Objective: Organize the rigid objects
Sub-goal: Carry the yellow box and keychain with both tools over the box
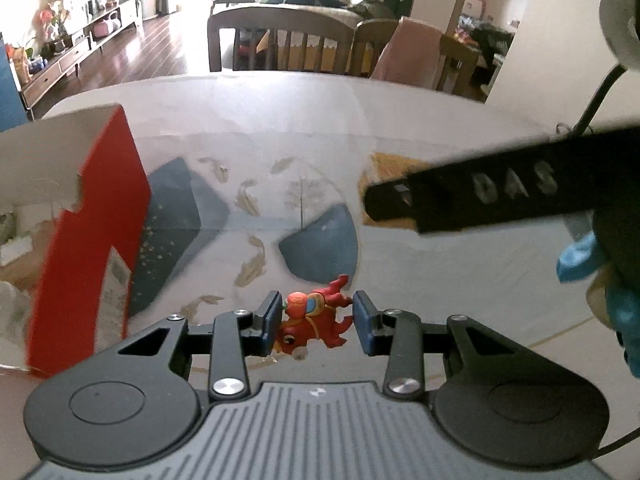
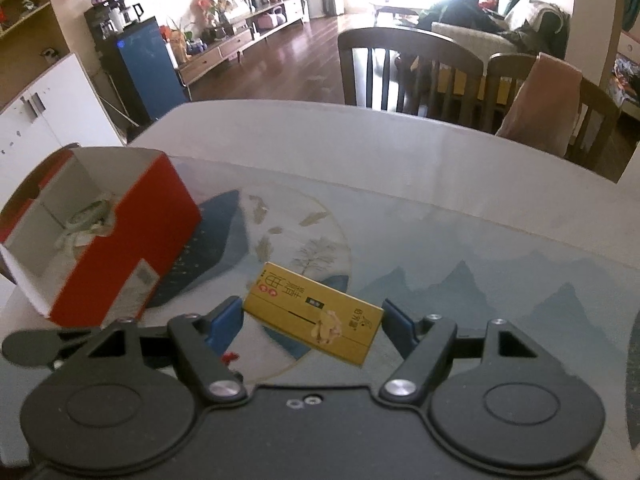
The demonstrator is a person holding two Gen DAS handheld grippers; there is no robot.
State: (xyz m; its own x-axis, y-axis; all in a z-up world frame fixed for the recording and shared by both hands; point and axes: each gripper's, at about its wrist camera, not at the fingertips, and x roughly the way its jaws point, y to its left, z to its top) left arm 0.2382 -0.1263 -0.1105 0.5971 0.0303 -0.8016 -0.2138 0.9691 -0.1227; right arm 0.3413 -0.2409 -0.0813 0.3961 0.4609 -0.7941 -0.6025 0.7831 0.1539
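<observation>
In the left wrist view my left gripper [image 1: 316, 318] is open around a small red toy figure [image 1: 316, 320] that lies on the patterned tablecloth; the left pad is at the toy, the right pad stands a little apart. In the right wrist view my right gripper [image 2: 312, 320] is open, its blue pads on either side of a flat yellow box [image 2: 316, 314] lying on the cloth. An open red cardboard box [image 2: 100, 232] with white inner walls stands at the left; it also shows in the left wrist view [image 1: 92, 240].
The right gripper's black body [image 1: 480, 196] crosses the right of the left wrist view, with a blue-gloved hand [image 1: 592, 264] behind it. The table's far edge [image 2: 360, 116] has wooden chairs [image 2: 408, 68] behind it. A white cabinet [image 2: 44, 120] stands left.
</observation>
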